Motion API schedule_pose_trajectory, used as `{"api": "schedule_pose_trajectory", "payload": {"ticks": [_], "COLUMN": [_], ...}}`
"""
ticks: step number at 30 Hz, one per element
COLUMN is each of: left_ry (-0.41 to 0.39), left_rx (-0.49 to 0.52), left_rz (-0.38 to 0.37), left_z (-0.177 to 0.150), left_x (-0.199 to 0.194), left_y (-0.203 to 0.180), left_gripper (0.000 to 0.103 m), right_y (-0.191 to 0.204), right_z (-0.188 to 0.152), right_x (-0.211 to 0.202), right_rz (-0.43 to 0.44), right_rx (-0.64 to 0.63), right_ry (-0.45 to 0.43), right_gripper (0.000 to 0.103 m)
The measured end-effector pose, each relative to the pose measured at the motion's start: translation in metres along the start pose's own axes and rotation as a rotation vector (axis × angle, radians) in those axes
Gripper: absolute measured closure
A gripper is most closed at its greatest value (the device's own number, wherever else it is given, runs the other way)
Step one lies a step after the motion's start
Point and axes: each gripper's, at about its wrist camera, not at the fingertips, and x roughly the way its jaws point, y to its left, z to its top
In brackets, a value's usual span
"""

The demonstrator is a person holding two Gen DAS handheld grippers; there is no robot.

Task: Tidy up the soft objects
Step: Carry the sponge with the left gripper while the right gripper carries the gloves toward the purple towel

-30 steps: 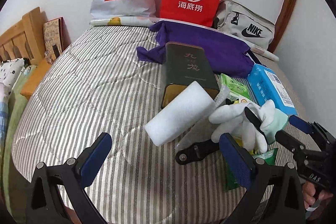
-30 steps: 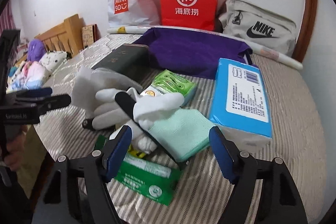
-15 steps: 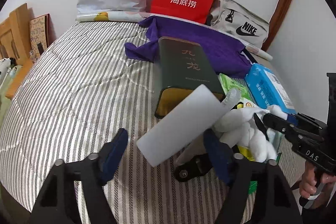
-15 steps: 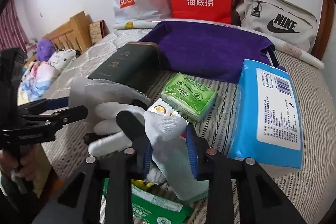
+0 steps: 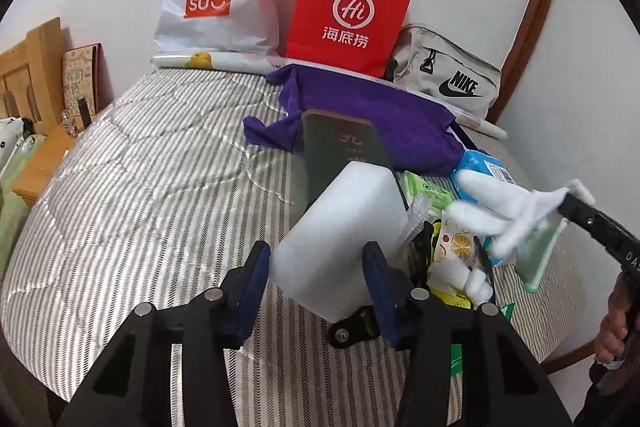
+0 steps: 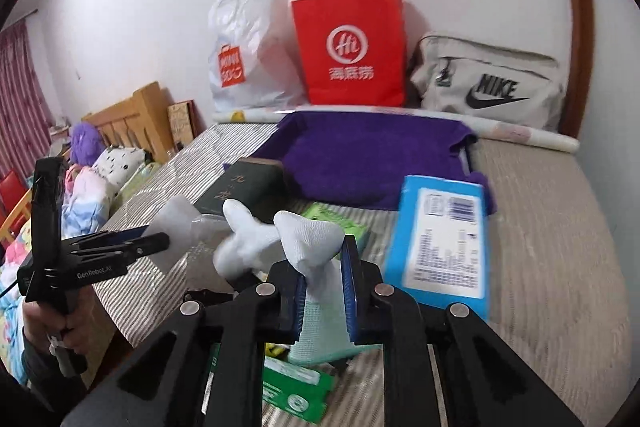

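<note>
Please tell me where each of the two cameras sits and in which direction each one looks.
Left wrist: on the left gripper, facing the wall; its fingers flank the white foam block; the person's right hand shows.
Right wrist: on the right gripper, same direction, clamping the white glove; the left hand shows.
Both share the red bag.

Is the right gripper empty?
No, the right gripper is shut on the white and mint glove, lifted off the bed.
</note>
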Motion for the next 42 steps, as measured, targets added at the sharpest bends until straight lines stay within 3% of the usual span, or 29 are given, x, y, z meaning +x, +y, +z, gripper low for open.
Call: {"api": "schedule_pose_trajectory", "payload": {"ticks": [6,14,26,36,40,41,42], "left_ry": [-0.003,0.010,0.061,0.074,0.092,0.097,0.097], "left_rx": [0.027,0.048,0.047,0.058,0.073,0.070,0.071], "left_rz": [0.003,0.001,-0.012,-0.028,-0.023,-0.017,-0.015], "left_z": [-0.001,-0.007,-0.013,-0.014,-0.016,-0.017,-0.017], "left_x": [-0.004,-0.002,0.018,0.027,0.032,0.034,0.035], "left_y": [-0.010,-0.019,-0.015,-0.018,-0.022,-0.022,-0.022], "left_gripper": [0.064,0.064,0.061,0.061,0.055,0.055,0.055], "right_y": [-0.016,-0.042,-0.066,-0.072,-0.068,-0.066,-0.065], "right_z": [-0.010,-0.040,-0.082,-0.091,-0.089,-0.088,-0.088], "right_x": [-0.028,-0.055,-0.008,0.028,0.040,0.042,0.043], "right_rz": [-0.035,-0.092,-0.117,-0.104,-0.106,-0.115,-0.122], "right_rx": [0.025,0.075,0.120,0.168,0.180,0.170,0.155], "right_ry": [-0.029,-0.001,0.156,0.206,0.194,0.185,0.178], "right_gripper": [0.088,0.088,0.082,0.039,0.034,0.036,0.045]}}
